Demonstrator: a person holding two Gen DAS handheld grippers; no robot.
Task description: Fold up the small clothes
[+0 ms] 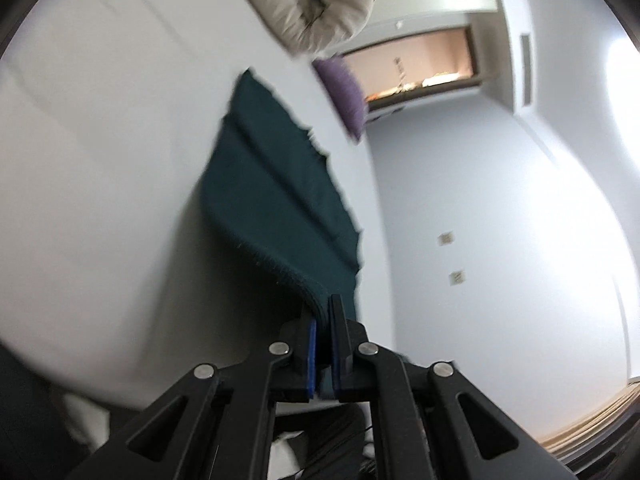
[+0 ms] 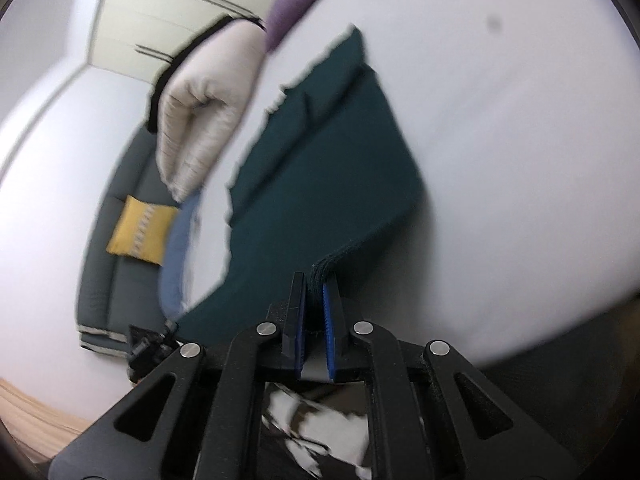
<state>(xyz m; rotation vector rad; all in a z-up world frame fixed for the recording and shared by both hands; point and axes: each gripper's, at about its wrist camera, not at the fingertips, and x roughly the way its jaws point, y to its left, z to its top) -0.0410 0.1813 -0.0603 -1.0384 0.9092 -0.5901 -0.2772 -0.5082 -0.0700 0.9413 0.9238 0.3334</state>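
Both views were tilted and blurred. I was looking along each gripper's two black fingers toward a white bed (image 1: 100,160).

In the left wrist view, my left gripper (image 1: 323,332) was clenched on a near edge of the teal cloth (image 1: 276,184). The cloth's edge ran down between the blue pads (image 1: 311,356) and was pinched there. From the grip the cloth rose away from me as a long panel with soft creases running along it. Its far end lay on the bed, and its right edge looked ragged against the pale wall. Beyond it a beige padded garment (image 1: 320,4) lay at the top of the view, with a purple item (image 1: 346,96) just beside it.

In the right wrist view, my right gripper (image 2: 315,308) was likewise clamped on the cloth (image 2: 320,168). Several stacked layers of the cloth's edge showed at the fingertips, squeezed between the pads (image 2: 328,320). The cloth spread out ahead, held up at the near end and resting on the bed (image 2: 500,140) at the far end. To its left lay the beige garment (image 2: 200,120), with the purple item (image 2: 292,8) above it and a blue item (image 2: 176,252) below it. Farther left stood a grey sofa (image 2: 100,272) with a yellow cushion (image 2: 140,230) on it.

So the cloth hung between my two grippers, each gripping a near part of its edge, the rest trailing on the bed.
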